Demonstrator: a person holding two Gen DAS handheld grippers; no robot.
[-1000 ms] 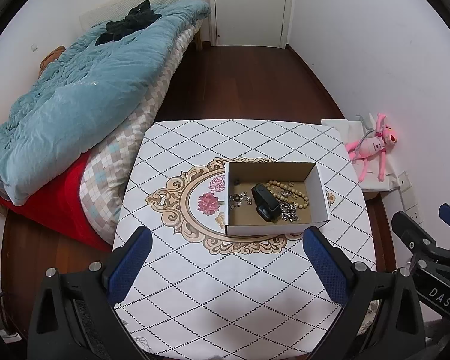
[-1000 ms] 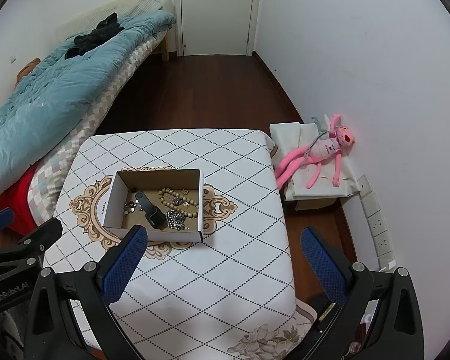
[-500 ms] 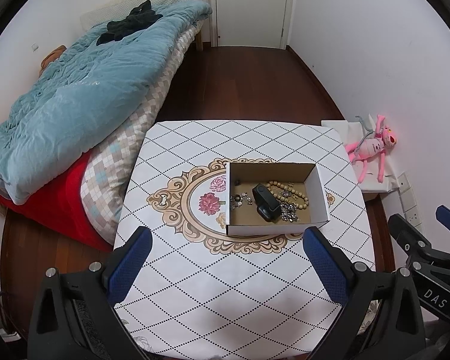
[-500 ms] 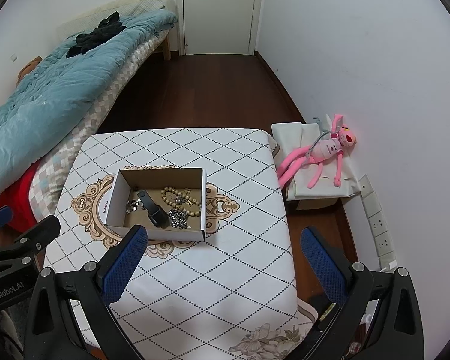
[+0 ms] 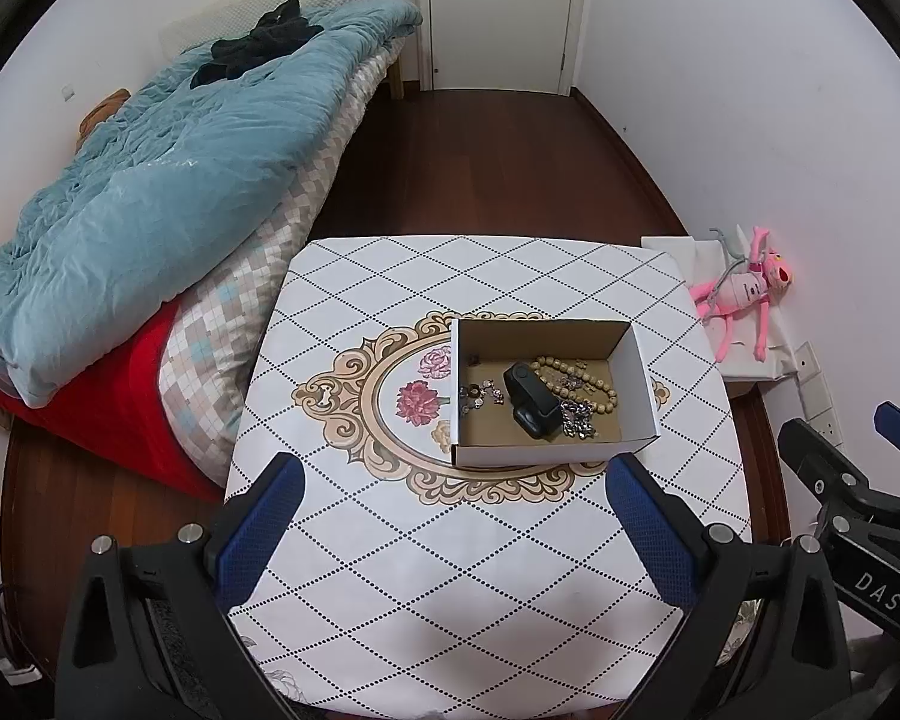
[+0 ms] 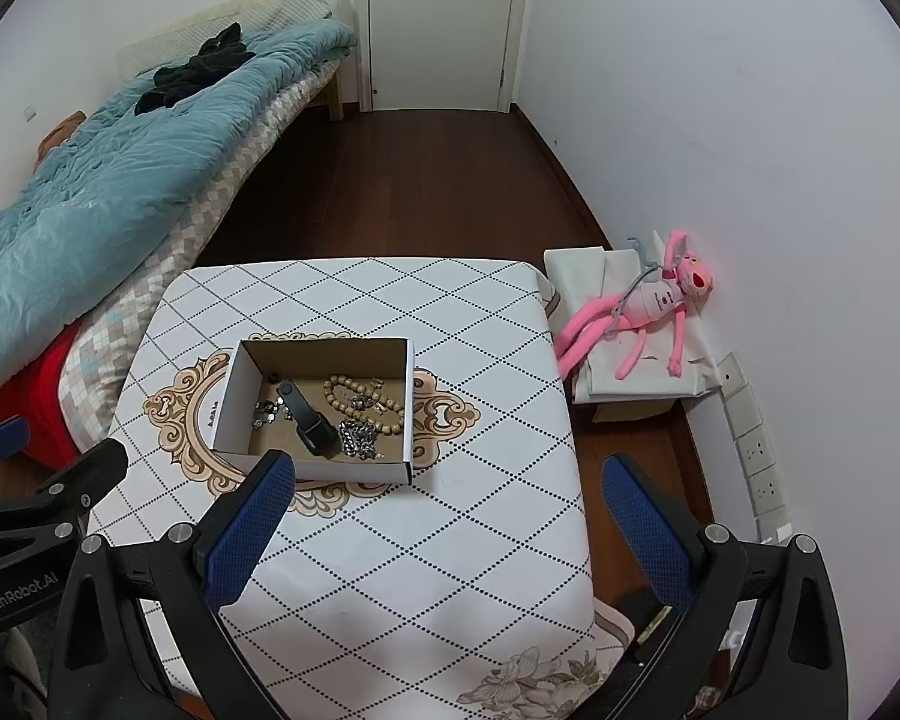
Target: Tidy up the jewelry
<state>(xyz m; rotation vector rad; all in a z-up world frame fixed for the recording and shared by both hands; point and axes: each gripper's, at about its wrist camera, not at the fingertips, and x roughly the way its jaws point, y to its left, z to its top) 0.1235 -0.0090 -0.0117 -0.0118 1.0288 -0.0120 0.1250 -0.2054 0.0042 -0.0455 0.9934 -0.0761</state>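
An open white cardboard box [image 5: 639,381] [image 6: 228,402] stands on the patterned table. Inside lie a wooden bead bracelet [image 5: 576,373] [image 6: 360,397], a black watch-like band [image 5: 531,399] [image 6: 309,420], a silver chain [image 5: 576,420] [image 6: 359,439] and small silver pieces [image 5: 477,395] [image 6: 265,411]. My left gripper [image 5: 456,516] is open and empty, above the table's near part, in front of the box. My right gripper [image 6: 447,516] is open and empty, over the table's near right corner, to the right of the box.
The table [image 5: 426,600] [image 6: 480,324] has a diamond-pattern cloth. A bed with a blue quilt [image 5: 150,180] lies at the left. A pink plush toy [image 6: 642,312] rests on a white box by the right wall. A door [image 6: 444,18] is at the back.
Both grippers have shifted slightly; the box sits a little lower and closer in the right wrist view. Nothing was taken hold of or let go.
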